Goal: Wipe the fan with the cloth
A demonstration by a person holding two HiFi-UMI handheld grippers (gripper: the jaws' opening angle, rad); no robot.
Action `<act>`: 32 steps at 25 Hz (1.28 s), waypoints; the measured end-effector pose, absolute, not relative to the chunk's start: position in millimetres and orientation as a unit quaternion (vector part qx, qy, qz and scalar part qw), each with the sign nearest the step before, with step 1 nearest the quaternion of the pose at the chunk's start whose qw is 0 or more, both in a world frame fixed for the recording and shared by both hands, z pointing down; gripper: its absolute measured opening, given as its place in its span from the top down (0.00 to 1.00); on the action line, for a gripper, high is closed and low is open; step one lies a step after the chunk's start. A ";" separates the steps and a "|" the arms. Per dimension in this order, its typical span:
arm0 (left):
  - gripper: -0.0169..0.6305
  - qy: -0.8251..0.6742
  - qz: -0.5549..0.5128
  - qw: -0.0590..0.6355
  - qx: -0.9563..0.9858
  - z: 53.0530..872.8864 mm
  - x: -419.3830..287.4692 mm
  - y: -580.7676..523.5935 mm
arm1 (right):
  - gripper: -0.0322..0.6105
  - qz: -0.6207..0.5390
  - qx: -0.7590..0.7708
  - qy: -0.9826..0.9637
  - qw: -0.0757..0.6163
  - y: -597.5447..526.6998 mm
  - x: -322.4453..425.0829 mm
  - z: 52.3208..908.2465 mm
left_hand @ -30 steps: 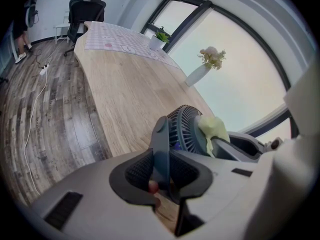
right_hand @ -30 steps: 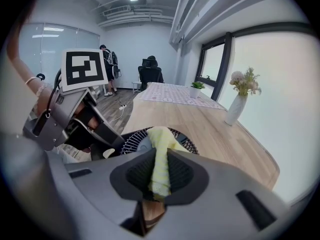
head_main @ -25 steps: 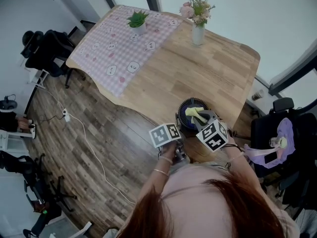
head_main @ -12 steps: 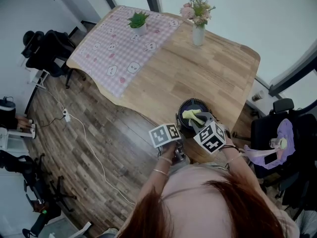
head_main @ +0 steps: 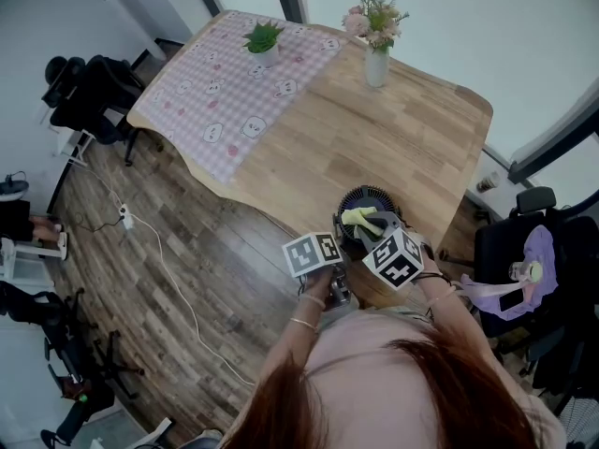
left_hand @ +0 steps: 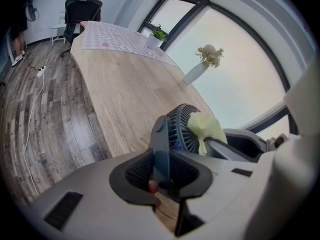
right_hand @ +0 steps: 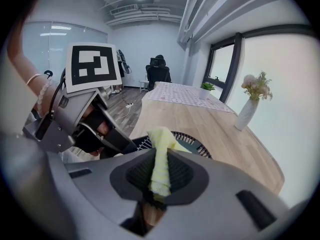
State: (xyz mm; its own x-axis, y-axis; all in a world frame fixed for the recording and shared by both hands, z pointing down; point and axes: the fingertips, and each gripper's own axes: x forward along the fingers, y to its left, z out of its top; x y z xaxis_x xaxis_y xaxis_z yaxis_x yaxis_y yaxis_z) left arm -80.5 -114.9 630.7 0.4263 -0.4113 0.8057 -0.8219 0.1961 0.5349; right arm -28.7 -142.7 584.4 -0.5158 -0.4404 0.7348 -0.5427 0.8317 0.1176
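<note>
A small dark round fan (head_main: 370, 204) stands near the wooden table's (head_main: 402, 138) front edge. My left gripper (left_hand: 162, 171) is shut on the fan's dark grey stand (left_hand: 160, 139), with the ribbed grille (left_hand: 181, 131) just beyond its jaws. In my right gripper (right_hand: 159, 176), shut on it, is a pale yellow cloth (right_hand: 161, 156), which lies against the fan's grille (right_hand: 195, 141). In the head view the cloth (head_main: 359, 217) rests on the fan's upturned face, between both marker cubes. From the left gripper view the cloth (left_hand: 205, 128) bulges against the grille.
A white vase of flowers (head_main: 375, 62) and a potted plant (head_main: 261, 40) stand at the table's far end, on and beside a pink checked cloth (head_main: 225, 87). An office chair with a purple item (head_main: 529, 260) is at the right. A white cable (head_main: 173, 269) runs over the floor.
My right gripper has slid a little to the left with the cloth across the fan's face. The left gripper and the fan have stayed put.
</note>
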 end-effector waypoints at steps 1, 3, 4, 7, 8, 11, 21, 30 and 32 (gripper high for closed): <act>0.85 -0.506 0.177 0.584 0.610 630.7 -80.8 -115.2 | 0.87 0.062 0.281 -0.869 0.404 -142.9 -30.6 584.4; 0.85 -0.505 0.178 0.583 0.611 631.0 -80.6 -115.2 | 0.87 0.059 0.276 -0.869 0.406 -142.8 -33.2 584.9; 0.85 -0.504 0.178 0.583 0.612 631.0 -80.4 -115.1 | 0.87 0.059 0.274 -0.869 0.407 -142.7 -34.1 585.1; 0.85 -0.504 0.179 0.583 0.612 630.8 -79.9 -115.2 | 0.87 0.058 0.268 -0.870 0.409 -143.2 -36.8 585.4; 0.85 -0.503 0.179 0.582 0.613 630.7 -79.8 -115.2 | 0.87 0.059 0.267 -0.871 0.409 -143.4 -37.6 585.4; 0.85 -0.503 0.179 0.582 0.613 631.0 -79.5 -115.5 | 0.87 0.061 0.263 -0.872 0.409 -144.4 -39.0 585.9; 0.85 -0.502 0.179 0.582 0.614 630.6 -79.2 -114.6 | 0.87 0.060 0.250 -0.872 0.418 -149.3 -45.5 586.1; 0.85 -0.505 0.177 0.582 0.613 630.1 -79.9 -114.7 | 0.87 0.064 0.247 -0.872 0.418 -156.3 -49.2 586.1; 0.85 -0.506 0.176 0.582 0.612 630.5 -79.9 -115.3 | 0.87 0.064 0.248 -0.872 0.417 -159.5 -49.6 586.5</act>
State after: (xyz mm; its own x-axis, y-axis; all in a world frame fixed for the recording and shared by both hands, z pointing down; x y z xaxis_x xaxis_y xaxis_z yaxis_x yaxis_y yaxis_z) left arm -79.9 -115.3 630.5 0.4265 -0.4138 0.8042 -0.8242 0.1883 0.5340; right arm -49.6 -159.5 586.5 -0.5294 -0.3787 0.7592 -0.4860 0.8688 0.0946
